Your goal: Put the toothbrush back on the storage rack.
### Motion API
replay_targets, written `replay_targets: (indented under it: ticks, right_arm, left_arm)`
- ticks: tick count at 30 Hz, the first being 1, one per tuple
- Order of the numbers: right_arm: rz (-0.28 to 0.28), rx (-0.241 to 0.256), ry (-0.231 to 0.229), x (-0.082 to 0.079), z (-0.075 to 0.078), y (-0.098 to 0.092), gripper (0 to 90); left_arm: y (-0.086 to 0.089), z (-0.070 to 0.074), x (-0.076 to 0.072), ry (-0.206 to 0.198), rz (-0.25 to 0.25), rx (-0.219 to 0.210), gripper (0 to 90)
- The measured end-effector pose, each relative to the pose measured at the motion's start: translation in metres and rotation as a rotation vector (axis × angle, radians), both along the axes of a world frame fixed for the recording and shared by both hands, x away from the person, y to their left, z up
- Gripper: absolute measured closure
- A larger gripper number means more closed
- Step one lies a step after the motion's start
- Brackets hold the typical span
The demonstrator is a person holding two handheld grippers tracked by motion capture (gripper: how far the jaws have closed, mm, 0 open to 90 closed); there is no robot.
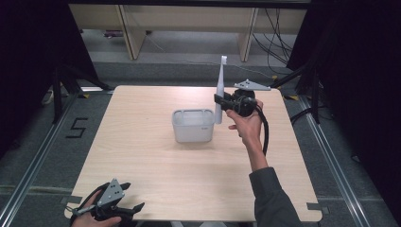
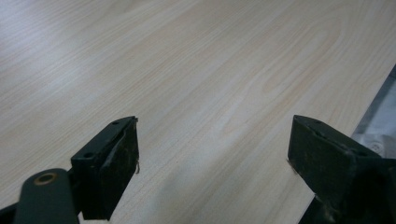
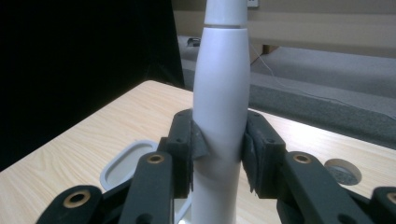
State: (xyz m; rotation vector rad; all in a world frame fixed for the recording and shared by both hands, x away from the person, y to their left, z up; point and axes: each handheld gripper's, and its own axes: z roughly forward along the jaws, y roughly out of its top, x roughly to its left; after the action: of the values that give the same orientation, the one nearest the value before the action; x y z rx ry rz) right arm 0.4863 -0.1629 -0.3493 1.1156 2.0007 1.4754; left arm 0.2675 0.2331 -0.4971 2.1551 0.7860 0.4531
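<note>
A white electric toothbrush stands upright in the air, just right of a translucent white bin at the table's middle. My right gripper is shut on the toothbrush body, held up by a hand. In the right gripper view the white toothbrush handle rises between the two black pads, with the bin's rim below and to the left. My left gripper rests at the table's front left corner, open. In the left gripper view its fingers stand wide apart over bare wood.
The light wooden table has a round cable hole near the right gripper. A cable trails from the right gripper along the forearm. Wooden furniture legs and loose cables sit on the grey floor behind the table.
</note>
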Motion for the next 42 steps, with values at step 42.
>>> replay_targets:
  ticks: [42]
  right_arm:
    - [-0.035,-0.032,0.039,0.026,-0.017,0.035,66.4]
  left_arm:
    - [-0.001,0.002,-0.003,-0.001,-0.010,0.017,16.2]
